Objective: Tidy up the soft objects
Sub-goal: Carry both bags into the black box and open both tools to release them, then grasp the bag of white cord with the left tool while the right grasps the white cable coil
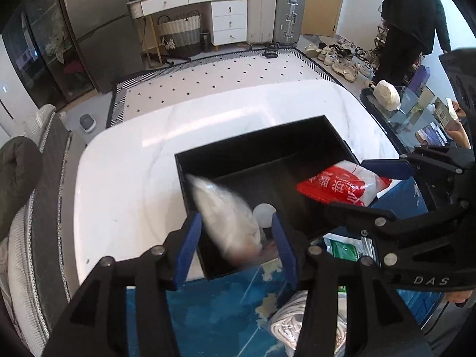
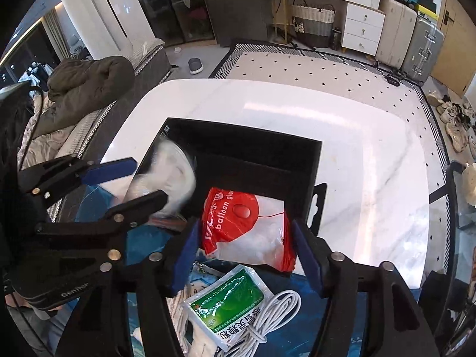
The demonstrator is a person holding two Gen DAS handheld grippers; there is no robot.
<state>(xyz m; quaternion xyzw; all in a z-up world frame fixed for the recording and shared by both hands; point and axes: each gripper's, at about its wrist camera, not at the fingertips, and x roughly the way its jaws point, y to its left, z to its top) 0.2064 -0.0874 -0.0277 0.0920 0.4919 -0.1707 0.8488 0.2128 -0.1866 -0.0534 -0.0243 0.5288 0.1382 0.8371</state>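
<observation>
1. Black box (image 2: 238, 148) on a white, faintly grey-veined marble table (image 2: 372, 178).
2. Red and clear balloon bag (image 2: 247, 226) with white lettering.
3. Green and white packet (image 2: 229, 303).
4. White coiled cable (image 2: 273, 315).
5. Blue pads (image 1: 190, 238) on black grippers.
6. White rug (image 1: 223, 74), black diamond dots.
</observation>
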